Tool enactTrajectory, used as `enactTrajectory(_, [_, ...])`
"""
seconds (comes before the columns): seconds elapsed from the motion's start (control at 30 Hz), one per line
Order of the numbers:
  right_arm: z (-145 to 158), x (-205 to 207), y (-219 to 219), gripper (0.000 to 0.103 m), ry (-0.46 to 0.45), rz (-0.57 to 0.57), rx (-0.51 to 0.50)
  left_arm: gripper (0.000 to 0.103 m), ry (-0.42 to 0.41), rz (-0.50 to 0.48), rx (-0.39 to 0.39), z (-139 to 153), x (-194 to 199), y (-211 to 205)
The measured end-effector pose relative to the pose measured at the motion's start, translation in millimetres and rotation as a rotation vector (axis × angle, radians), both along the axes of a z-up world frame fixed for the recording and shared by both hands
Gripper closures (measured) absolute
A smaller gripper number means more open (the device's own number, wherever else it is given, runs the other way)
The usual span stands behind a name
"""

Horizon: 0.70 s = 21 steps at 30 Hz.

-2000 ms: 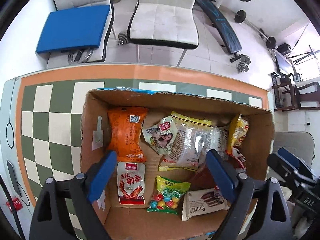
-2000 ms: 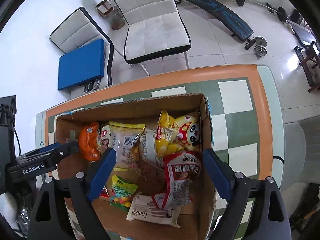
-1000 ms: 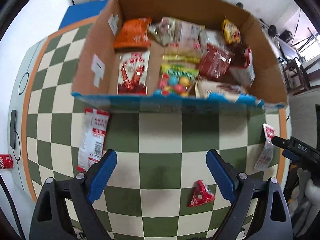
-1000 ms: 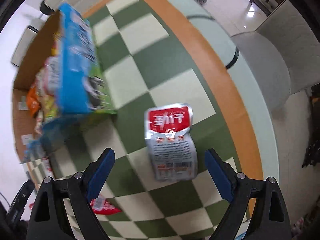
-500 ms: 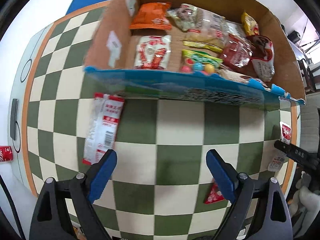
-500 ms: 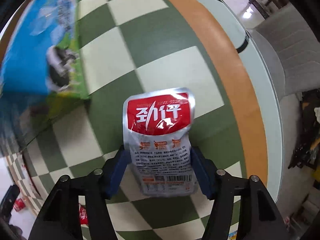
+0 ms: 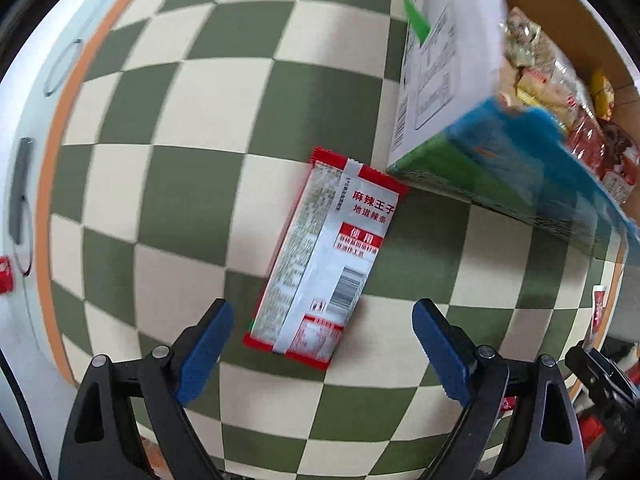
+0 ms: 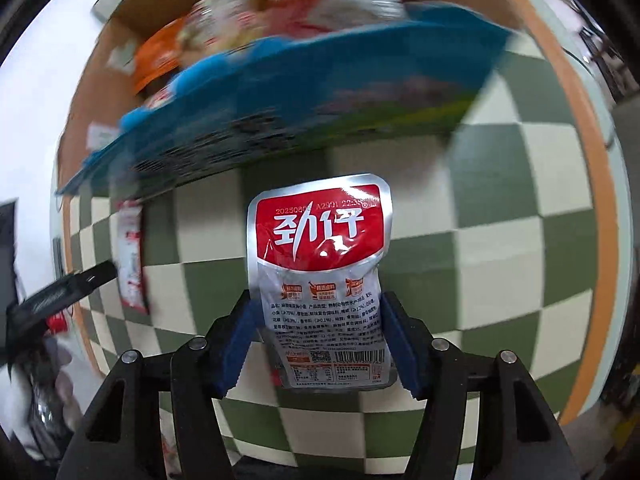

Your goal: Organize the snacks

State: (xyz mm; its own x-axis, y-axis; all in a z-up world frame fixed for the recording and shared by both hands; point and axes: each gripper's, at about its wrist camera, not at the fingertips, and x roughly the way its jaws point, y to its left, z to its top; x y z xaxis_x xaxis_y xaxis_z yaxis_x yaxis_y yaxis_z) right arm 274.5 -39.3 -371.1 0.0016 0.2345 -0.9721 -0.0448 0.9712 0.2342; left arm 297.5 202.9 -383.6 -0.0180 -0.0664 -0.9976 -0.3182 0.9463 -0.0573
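Observation:
A long red and silver snack packet (image 7: pixel 320 264) lies flat on the checkered table, beside the box corner. My left gripper (image 7: pixel 320 356) hangs open just above its near end, jaws wide on either side. My right gripper (image 8: pixel 320 344) is shut on a silver pouch with a red top (image 8: pixel 320 272), gripped by its lower part and lifted off the table. The cardboard box (image 7: pixel 500 152) with blue and green printed sides holds several snack bags (image 7: pixel 560 92). In the right wrist view the box (image 8: pixel 300 88) fills the top, and the long packet (image 8: pixel 131 256) shows at the left.
The green and cream checkered table (image 7: pixel 180 184) has an orange border (image 7: pixel 48 184) along its edge. A small red item (image 7: pixel 6 276) lies beyond the border at the far left. The other gripper's black body (image 7: pixel 604 376) shows at the lower right.
My right gripper closed on the red-topped pouch, lifted it and swung toward the box. My left gripper left the box, came down and moved over the long packet.

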Motion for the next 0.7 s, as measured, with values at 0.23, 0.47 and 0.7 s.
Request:
enactTrajectory(0.23, [9.7, 9.1, 41.5, 0.039, -0.023, 0.076, 0.011, 0.028, 0.049, -0.085, -0.013, -26.3, 12.7, -10.8])
enactTrajectory(0.47, [23.1, 12.6, 54.1, 0.039, -0.043, 0.097, 0.016, 0.052, 0.025, -0.11, 0.019, -20.6, -1.9, -12.6])
enactTrajectory(0.7, [25.4, 8.9, 46.7, 0.039, -0.038, 0.095, 0.02, 0.054, 0.026, -0.066, -0.016, -15.6, -26.8, -14.1])
